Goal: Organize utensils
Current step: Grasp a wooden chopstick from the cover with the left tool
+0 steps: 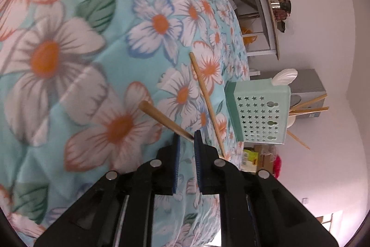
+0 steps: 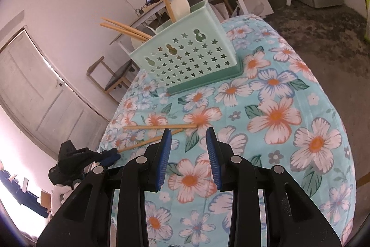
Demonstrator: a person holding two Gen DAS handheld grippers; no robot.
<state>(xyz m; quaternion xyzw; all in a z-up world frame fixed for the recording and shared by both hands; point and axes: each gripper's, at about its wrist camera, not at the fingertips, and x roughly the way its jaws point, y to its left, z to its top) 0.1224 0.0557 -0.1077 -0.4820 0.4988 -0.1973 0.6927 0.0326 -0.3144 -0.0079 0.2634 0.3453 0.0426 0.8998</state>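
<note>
Between the left claw (image 1: 186,138) pads, one chopstick (image 1: 161,118) is pinched.

Two loose chopsticks (image 2: 159,126) – one holder (image 2: 187,57) – two grippers (image 2: 188,138).

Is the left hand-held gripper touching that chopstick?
Touching. The left wrist view shows the left hand-held gripper with its blue pads closed on the chopstick tip.
</note>
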